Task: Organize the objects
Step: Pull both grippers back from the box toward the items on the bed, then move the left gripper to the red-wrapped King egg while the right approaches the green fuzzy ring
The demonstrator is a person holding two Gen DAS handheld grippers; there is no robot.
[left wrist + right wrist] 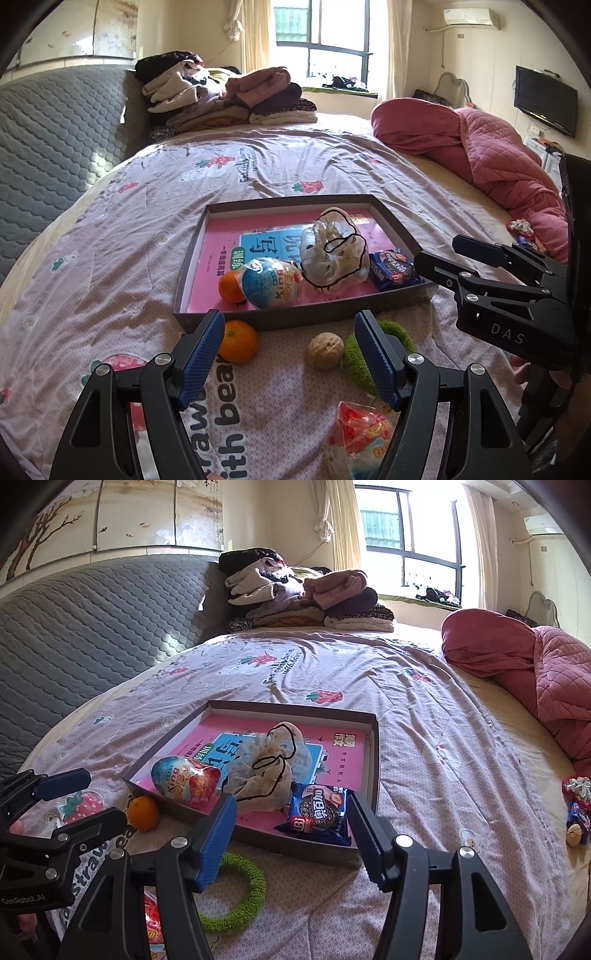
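A shallow grey box [192, 266] lined with a pink booklet lies on the bed. It holds an orange [231, 286], a foil-wrapped egg [271, 282], a clear drawstring bag [334, 254] and a blue cookie pack [393, 271]. My left gripper [290, 325] is open just short of the box, over the quilt. A second orange [238, 341] lies by its left finger, a walnut [325, 350] between the fingers, and a green knitted ring [354, 363] by its right finger. My right gripper [291, 805] is open over the box's near corner, and the cookie pack [317, 810] lies free beyond its fingers.
A red snack packet [360, 439] lies on the quilt under my left gripper. More small wrapped items [576, 805] sit at the bed's right edge. Folded clothes [306, 594] are stacked at the back. A pink quilt [546, 664] is bunched at the right.
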